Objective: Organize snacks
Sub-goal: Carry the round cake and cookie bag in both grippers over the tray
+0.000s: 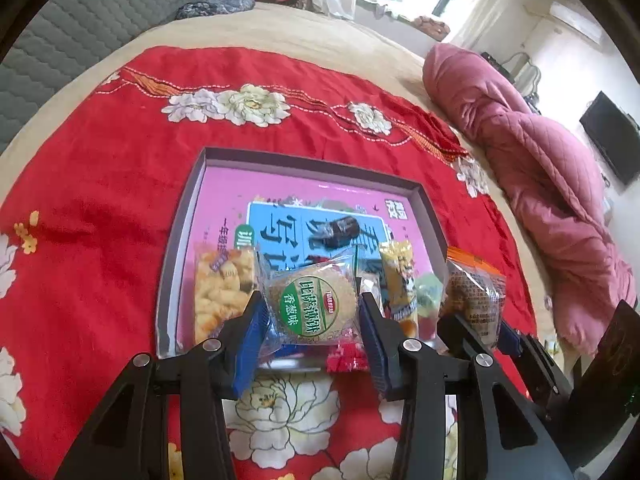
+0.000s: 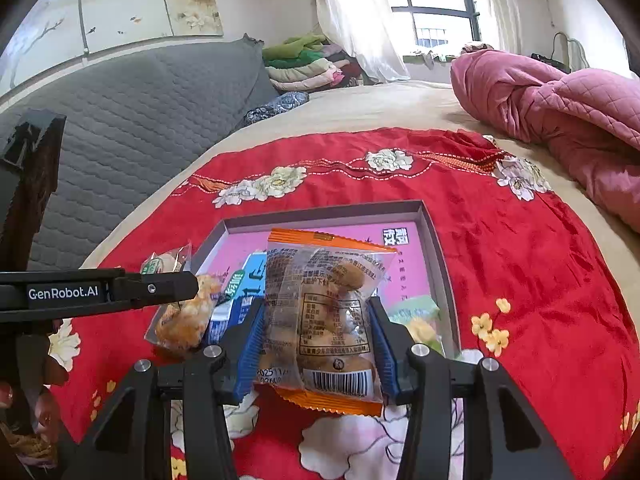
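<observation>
Two packets ride clamped above the shallow grey pink-floored tray (image 1: 182,216): left gripper (image 1: 314,310) pinching the round clear-wrapped biscuit (image 1: 312,304), right gripper (image 2: 318,336) gripping the orange-edged clear nut pouch (image 2: 320,316); lower each over bare tray floor before releasing.

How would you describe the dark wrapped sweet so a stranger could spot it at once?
Find the red cloth on the bed, then the tray on it. The sweet lies alone on the blue label, the only dark, small item there.
</observation>
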The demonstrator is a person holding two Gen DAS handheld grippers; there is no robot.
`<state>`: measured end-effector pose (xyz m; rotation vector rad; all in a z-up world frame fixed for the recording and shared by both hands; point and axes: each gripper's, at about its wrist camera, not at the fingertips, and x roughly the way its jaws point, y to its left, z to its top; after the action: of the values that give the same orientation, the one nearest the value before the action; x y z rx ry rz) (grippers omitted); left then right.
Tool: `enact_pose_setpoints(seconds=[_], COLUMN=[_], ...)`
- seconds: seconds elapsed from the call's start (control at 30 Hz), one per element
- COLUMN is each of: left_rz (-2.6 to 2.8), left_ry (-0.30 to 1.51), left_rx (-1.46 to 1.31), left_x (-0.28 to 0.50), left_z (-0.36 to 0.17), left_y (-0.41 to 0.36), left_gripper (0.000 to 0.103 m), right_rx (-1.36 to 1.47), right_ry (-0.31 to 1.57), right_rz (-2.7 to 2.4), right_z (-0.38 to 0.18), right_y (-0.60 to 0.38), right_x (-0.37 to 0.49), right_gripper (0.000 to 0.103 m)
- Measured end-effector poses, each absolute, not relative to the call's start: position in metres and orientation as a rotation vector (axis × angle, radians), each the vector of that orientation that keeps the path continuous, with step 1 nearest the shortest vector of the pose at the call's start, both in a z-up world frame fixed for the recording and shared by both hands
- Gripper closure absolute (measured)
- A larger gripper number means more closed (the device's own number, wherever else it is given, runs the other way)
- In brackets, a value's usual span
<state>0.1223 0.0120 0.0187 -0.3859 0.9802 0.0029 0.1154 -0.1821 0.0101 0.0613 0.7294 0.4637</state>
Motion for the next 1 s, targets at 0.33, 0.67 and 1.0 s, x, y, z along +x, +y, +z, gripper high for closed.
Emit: enact_pose_setpoints(seconds=[0.33,0.67,1.0], left_rz=[0.005,0.012,0.005], left_ry=[0.999,1.039,1.073], left_rx=[-0.377,-0.361,-0.356], left_x=[0.14,0.152,0.158], left_z=[0.008,-0.012,-0.028], left_y=[0.011,0.01,0.007], left_gripper=[0.056,0.056,0.056], right_rx=[0.075,0.059,0.039], right_ry=[0.739,0.771,0.815], right_rz=[0.453,0.456,0.45], right_z=[0.007,-0.006,-0.024], right_y=[-0.179,-0.168,-0.163], right_x=[0.134,0.148,0.157], right_gripper=[0.054,0.054,0.054])
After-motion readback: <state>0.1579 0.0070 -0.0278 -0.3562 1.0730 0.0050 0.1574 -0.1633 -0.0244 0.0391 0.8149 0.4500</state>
